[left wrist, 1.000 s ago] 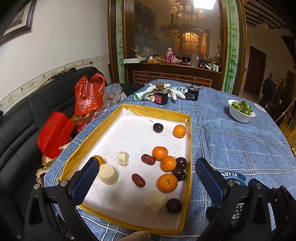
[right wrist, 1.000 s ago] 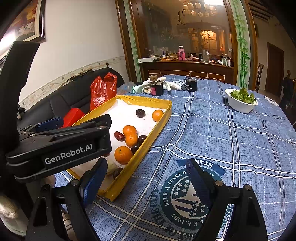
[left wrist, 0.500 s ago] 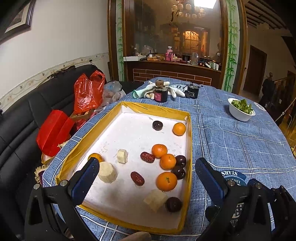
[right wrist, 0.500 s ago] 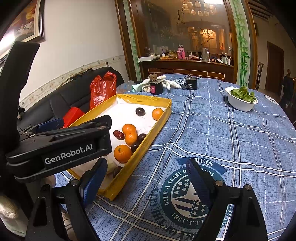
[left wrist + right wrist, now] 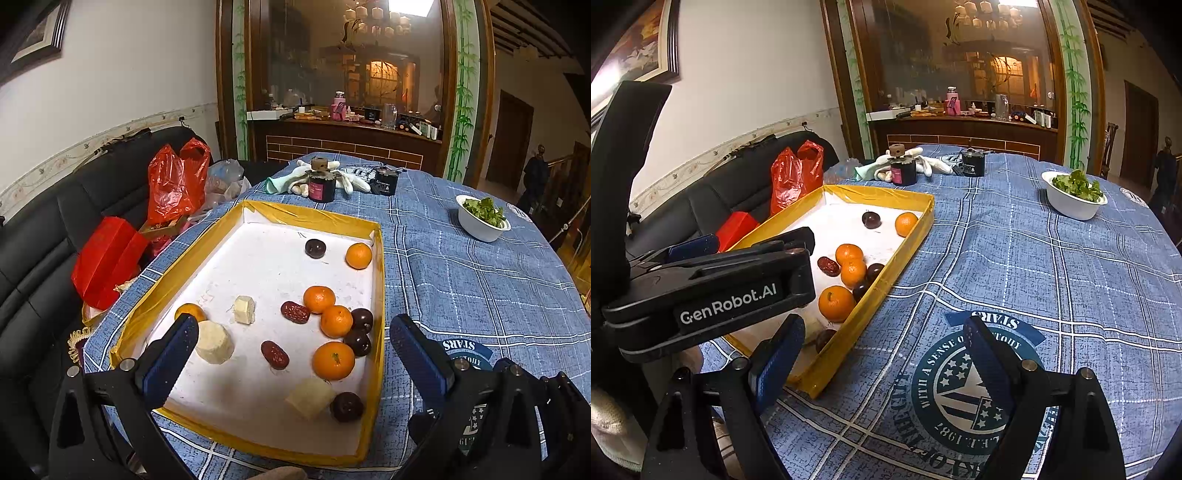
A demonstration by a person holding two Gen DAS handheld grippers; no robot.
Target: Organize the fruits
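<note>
Plainly, the fruit lies mixed inside the yellow-walled tray [image 5: 380, 280] on the blue-clothed counter [image 5: 480, 280], and that mixing is where trouble could come from. The left tongs [image 5: 291, 354] stand wide with nothing between them, hovering over the tray's 6 o'clock end. The right tongs [image 5: 882, 362] are also wide and empty, over the printed emblem [image 5: 975, 391] on the cloth, at about 3 o'clock of the tray.

A tight knot sits toward the tray's 4 o'clock side: three mandarins [image 5: 336, 321] touch or nearly touch two dark plums [image 5: 362, 319], which lie against the right wall. Closing on any one of these could nudge its round neighbours and send them rolling, and the wall leaves little room for a finger on that side.

The pale cut pieces look soft. The big one [image 5: 214, 347] lies just beside the left tongs' left finger, with a mandarin [image 5: 190, 312] partly hidden behind it; a hard squeeze might crush or smear it. Another pale wedge [image 5: 310, 397] touches a plum [image 5: 347, 406] at 5 o'clock, so lifting one may drag the other.

The two red dates [image 5: 275, 354] are small and low, and wide fingers could slip over them.

A lone plum [image 5: 315, 248] and mandarin [image 5: 358, 255] rest at 1 o'clock, a long reach past everything else.
</note>
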